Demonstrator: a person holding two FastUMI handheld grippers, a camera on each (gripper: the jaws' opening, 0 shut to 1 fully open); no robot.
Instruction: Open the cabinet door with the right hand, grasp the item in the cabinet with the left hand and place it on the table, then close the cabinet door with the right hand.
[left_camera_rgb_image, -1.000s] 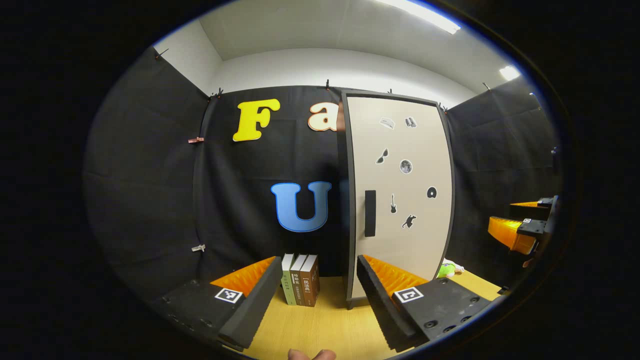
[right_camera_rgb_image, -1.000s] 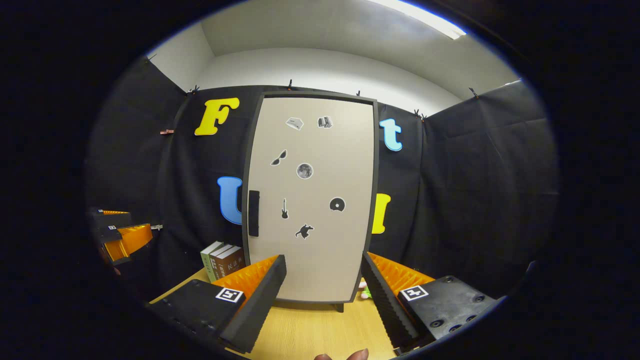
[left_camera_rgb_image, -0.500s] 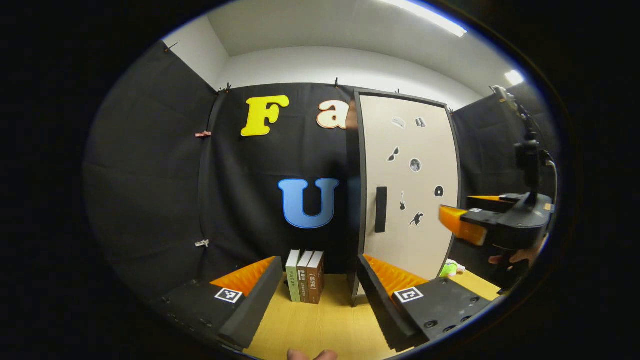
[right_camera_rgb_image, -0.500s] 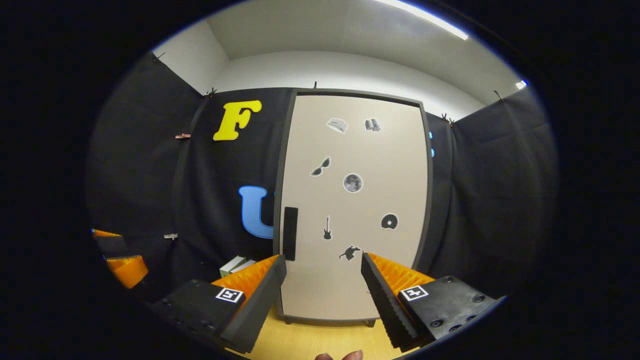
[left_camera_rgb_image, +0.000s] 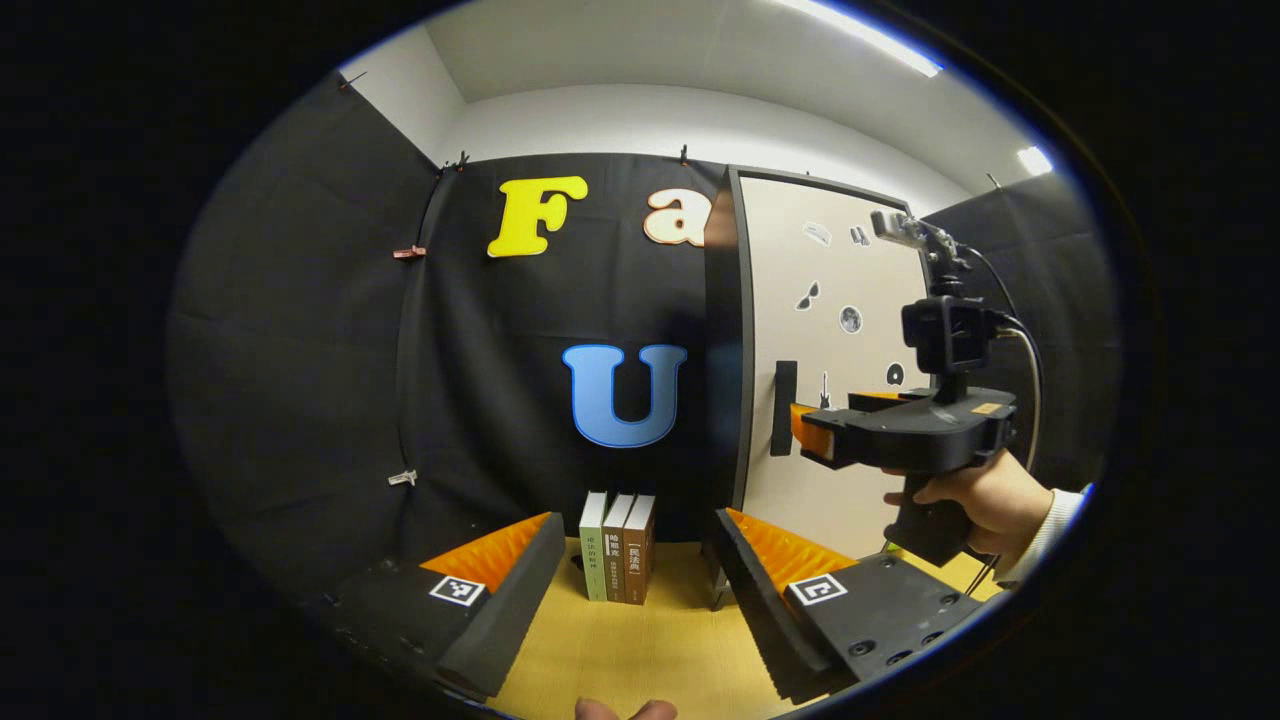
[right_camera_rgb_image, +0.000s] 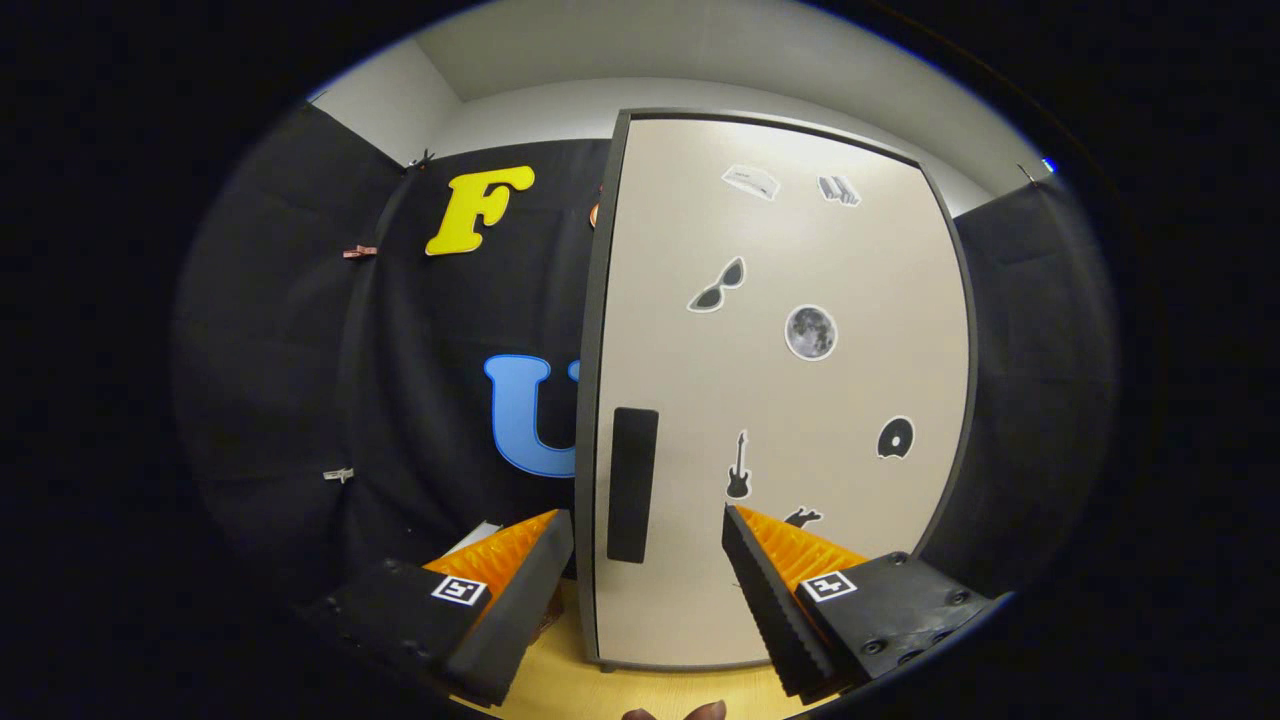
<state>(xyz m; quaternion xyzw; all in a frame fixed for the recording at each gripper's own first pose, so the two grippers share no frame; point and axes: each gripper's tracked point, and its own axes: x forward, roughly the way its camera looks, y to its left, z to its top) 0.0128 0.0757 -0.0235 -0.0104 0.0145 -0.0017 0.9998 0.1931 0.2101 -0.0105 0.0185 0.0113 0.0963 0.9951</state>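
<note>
Right claw wide, empty, close before the shut cabinet door, its handle between the fingers, not touched. Left claw wide, empty, over the table, books ahead. Item hidden behind door.

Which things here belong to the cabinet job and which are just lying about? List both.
For the job:
- cabinet door, shut
- door handle
- right tongs, open, close before the handle
- left tongs, open
- table

Lying about:
- three books standing beside the cabinet
- stickers on the door
</note>
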